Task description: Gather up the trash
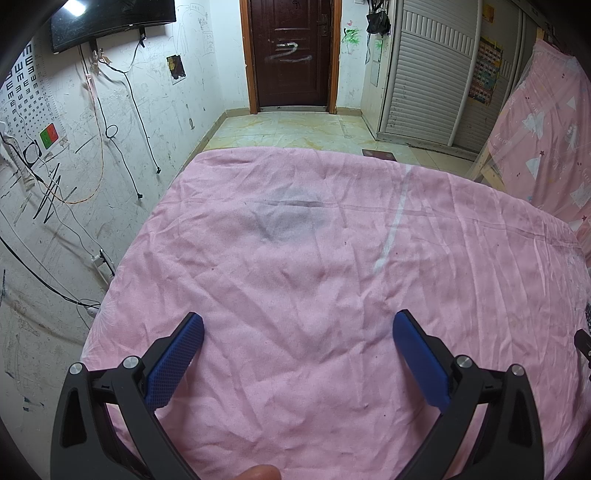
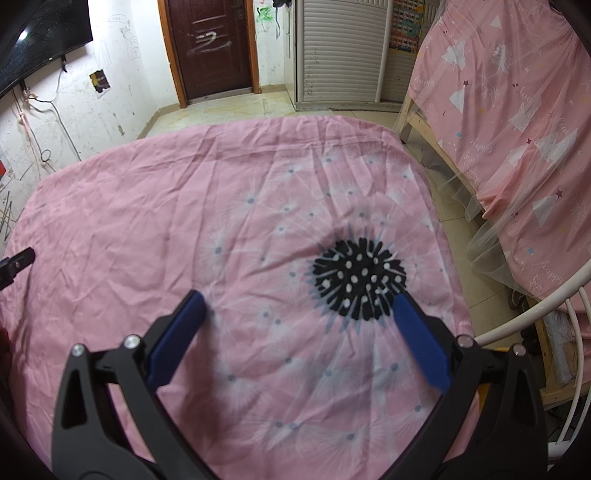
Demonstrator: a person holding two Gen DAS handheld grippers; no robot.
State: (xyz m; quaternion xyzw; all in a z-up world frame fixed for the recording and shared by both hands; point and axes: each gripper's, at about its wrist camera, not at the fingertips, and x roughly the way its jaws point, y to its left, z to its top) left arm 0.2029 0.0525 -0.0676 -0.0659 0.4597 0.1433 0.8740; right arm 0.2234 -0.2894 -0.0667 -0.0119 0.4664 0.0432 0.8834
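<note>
hovering over pink sheet [image 1: 295, 258], both hand-held grippers gape, empty.

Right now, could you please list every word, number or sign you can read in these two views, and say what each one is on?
"happy": pink curtain, printed several times in white script.
Rows of "E" figures: eye chart on the wall.
White painted scrawl: brown door, not readable as a word.
Colourful grid poster on the wardrobe: too small to read.
Wall scribbles: illegible.

Pink bedsheet [image 1: 295, 258] — wrinkled; brown door [image 1: 291, 51]; wall-mounted television [image 1: 110, 22].
</note>
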